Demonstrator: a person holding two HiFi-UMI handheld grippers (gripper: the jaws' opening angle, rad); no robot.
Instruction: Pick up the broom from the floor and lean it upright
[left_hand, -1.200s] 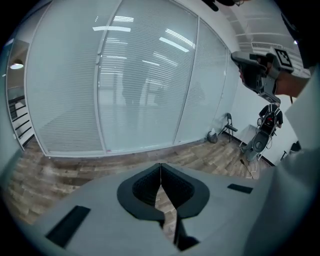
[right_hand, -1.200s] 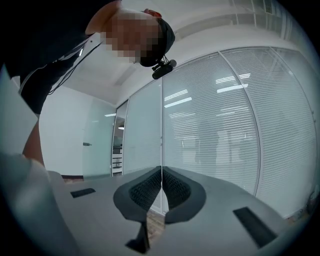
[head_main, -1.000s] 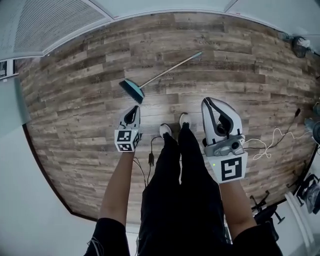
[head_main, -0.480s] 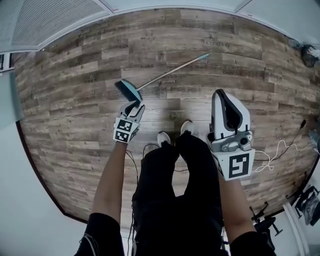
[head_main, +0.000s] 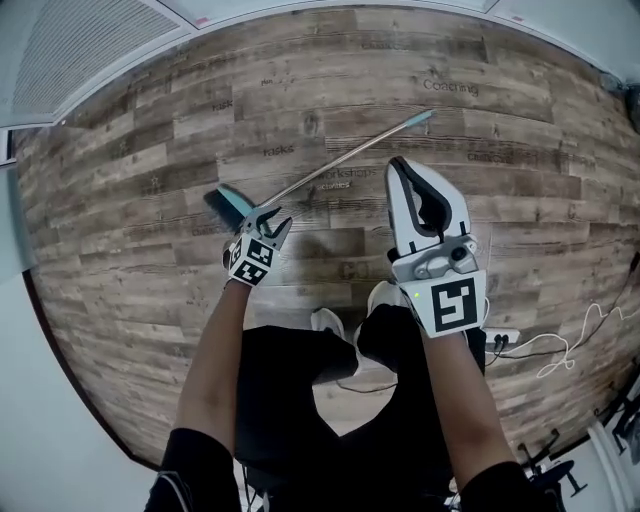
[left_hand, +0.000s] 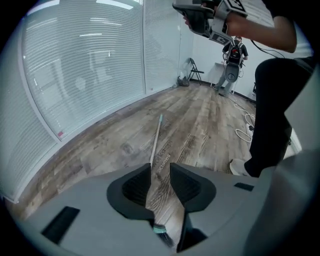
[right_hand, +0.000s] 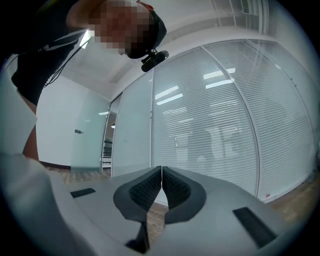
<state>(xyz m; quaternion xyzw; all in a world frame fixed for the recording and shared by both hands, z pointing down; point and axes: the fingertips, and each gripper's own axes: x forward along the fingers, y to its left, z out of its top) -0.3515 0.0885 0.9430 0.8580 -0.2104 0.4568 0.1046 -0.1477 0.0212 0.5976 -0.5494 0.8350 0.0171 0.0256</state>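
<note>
The broom lies flat on the wood floor, its teal head (head_main: 232, 203) to the left and its thin metal handle (head_main: 340, 160) running up and right to a teal tip (head_main: 425, 117). My left gripper (head_main: 268, 222) hangs just over the handle where it meets the head, tilted down, jaws open. In the left gripper view the handle (left_hand: 156, 142) runs through the gap of the left gripper (left_hand: 160, 172), untouched by the pads, with the head (left_hand: 160, 230) below. My right gripper (head_main: 420, 195) is shut and empty above the floor; the right gripper (right_hand: 162, 175) faces the blinds.
The person's shoes (head_main: 325, 320) and bent legs are just behind the grippers. White cables (head_main: 540, 345) trail over the floor at the right. A glass wall with blinds (left_hand: 85, 75) borders the floor, with a folding chair (left_hand: 192, 70) and another person (left_hand: 234, 55) at the far end.
Both grippers have sunk toward the floor as the person crouched. The left gripper's jaws have opened and it has come down over the broom beside its head.
</note>
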